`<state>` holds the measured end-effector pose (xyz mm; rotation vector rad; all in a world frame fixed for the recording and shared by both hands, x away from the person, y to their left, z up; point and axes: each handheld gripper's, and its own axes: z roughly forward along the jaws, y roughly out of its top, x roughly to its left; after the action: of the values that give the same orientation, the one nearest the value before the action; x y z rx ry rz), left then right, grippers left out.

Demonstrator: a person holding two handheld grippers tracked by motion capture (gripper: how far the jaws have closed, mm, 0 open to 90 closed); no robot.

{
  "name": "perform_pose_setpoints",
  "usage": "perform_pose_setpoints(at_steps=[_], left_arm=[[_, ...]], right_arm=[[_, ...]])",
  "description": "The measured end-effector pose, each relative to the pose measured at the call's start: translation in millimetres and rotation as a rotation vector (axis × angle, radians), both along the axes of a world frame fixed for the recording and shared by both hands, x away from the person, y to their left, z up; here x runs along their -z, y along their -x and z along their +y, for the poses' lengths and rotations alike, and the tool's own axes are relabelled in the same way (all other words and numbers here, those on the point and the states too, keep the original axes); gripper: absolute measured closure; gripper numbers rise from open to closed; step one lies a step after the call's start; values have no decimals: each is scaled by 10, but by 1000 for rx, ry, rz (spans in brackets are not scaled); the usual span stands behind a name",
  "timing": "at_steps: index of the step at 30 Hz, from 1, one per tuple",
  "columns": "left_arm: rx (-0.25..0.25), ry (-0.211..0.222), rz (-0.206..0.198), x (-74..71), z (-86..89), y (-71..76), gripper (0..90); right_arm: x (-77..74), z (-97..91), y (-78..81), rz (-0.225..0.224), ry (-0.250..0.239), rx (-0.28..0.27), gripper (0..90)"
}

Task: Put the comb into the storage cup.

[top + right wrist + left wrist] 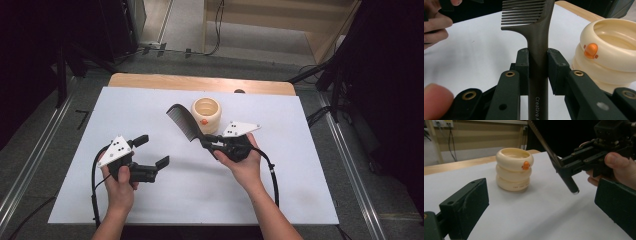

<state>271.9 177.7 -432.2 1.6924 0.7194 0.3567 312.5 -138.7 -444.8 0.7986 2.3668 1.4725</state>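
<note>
Two tongs on the go: left tongs sit closest, spread wide with nothing between them, and right tongs are pinching one dark comb by its handle, teeth up. One cream ringed cup stands just beyond the right tongs on the white worktop.

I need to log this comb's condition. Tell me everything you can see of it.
The comb is dark, plastic-looking, with fine straight teeth along one side and a long handle printed with pale lettering starting "Creative". The right gripper clamps the handle between both jaws, holding it off the table, teeth end slanting up beside the cream cup without touching it.
</note>
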Motion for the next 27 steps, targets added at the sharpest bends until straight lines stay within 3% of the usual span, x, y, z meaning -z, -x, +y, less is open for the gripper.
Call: perform_pose_setpoints(at_steps=[5,18,27], left_arm=[[34,55,28,-91,-127,-82,0],[56,44,46,-175,-427,-184,81],[78,76,78,-210,-568,-234,148]], right_arm=[[44,-57,53,-8,-19,4,705],[118,-223,169,-21,-48,36,705],[164,-279,227,-31,-61,46,705]])
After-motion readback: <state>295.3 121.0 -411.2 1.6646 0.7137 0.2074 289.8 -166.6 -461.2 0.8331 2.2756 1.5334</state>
